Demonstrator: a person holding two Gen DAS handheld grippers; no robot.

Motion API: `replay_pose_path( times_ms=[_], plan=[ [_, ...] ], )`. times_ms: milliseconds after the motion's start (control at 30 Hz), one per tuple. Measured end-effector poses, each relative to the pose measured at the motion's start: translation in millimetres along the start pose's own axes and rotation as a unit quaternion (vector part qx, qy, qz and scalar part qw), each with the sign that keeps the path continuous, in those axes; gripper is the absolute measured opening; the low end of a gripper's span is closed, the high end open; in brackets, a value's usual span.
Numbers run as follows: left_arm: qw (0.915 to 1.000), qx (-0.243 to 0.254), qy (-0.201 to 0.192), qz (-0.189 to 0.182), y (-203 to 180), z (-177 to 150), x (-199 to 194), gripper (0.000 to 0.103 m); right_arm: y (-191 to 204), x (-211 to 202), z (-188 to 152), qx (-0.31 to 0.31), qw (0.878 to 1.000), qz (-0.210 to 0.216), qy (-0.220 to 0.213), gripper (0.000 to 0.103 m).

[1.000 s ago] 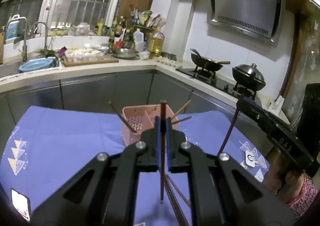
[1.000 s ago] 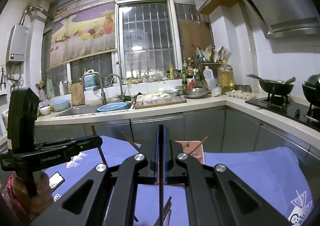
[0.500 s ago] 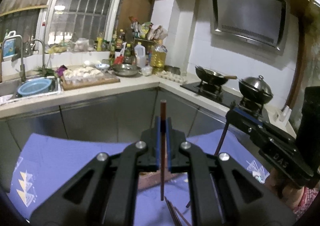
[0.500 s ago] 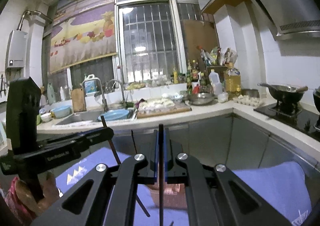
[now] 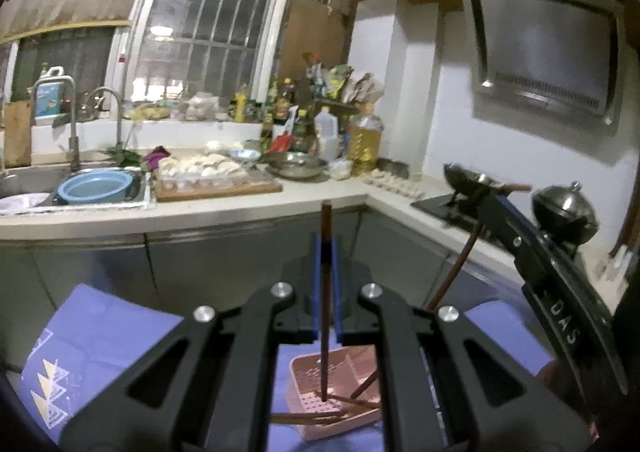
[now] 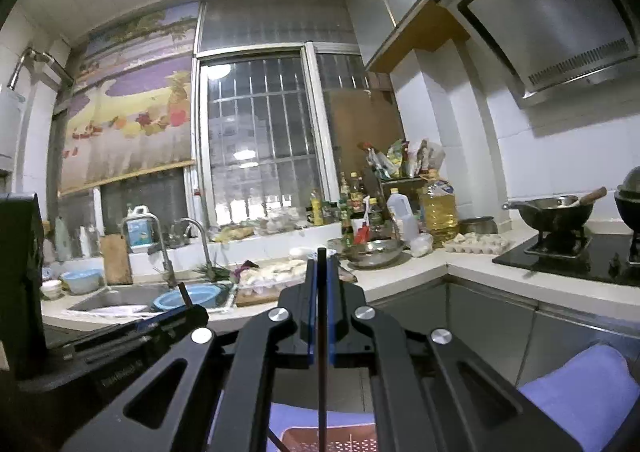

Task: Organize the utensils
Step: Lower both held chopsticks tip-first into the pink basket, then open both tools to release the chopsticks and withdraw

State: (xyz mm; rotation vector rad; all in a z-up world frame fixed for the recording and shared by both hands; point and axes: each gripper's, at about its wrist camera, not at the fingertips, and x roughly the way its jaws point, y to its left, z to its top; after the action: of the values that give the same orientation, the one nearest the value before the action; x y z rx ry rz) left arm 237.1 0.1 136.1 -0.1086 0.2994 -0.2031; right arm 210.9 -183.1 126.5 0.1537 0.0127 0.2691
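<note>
Thin dark chopstick (image 5: 326, 292), upright in the lower centre of the left view, pinched partway along its length by the left gripper (image 5: 326, 252), lower tip down inside the pink basket (image 5: 304, 368). Second chopstick (image 6: 322, 384) clamped the same way in the right gripper (image 6: 321, 264), hanging toward the basket (image 6: 296, 436) at the bottom edge of the right view. Likely light, stiff, smooth and prone to pivot or slip in a narrow pinch; best held near the middle, kept vertical. More sticks lying slanted in the basket, one poking over its rim. Blue cloth (image 5: 100, 336) beneath, over the worktop. Kitchen sink (image 5: 24, 179) at left, stove (image 5: 460, 205) at right.
</note>
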Motion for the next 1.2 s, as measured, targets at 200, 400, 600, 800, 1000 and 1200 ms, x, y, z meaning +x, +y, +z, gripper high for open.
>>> replay_pose_path(
  times_ms=[200,400,600,800,1000,1200],
  plan=[
    [0.9996,0.016,0.02,0.012,-4.7,-41.3,14.2,0.005,-2.1,-2.4,-33.1,-0.024,0.999,0.001,0.023,0.005],
    [0.9987,0.018,0.046,0.011,-5.2,-69.7,19.6,0.005,-2.9,-6.0,-51.2,-0.036,0.998,0.001,0.053,0.005],
    [0.9976,0.039,0.049,0.029,-8.3,-86.1,8.8,0.005,-2.3,-13.8,-72.4,-0.035,0.995,0.002,0.089,0.005],
    [0.9961,0.042,0.067,0.039,-10.3,-95.8,0.6,0.058,-3.2,-24.0,-80.1,-0.022,0.993,0.007,0.119,0.007],
    [0.9971,0.038,0.038,0.053,-10.9,-92.6,-31.0,0.059,-0.4,-52.8,-70.2,-0.017,0.995,-0.001,0.103,0.038],
    [0.997,0.03,-0.005,0.071,-11.4,-82.7,-70.7,0.06,4.5,-87.5,-53.8,-0.019,0.998,-0.006,0.059,0.044]
  ],
)
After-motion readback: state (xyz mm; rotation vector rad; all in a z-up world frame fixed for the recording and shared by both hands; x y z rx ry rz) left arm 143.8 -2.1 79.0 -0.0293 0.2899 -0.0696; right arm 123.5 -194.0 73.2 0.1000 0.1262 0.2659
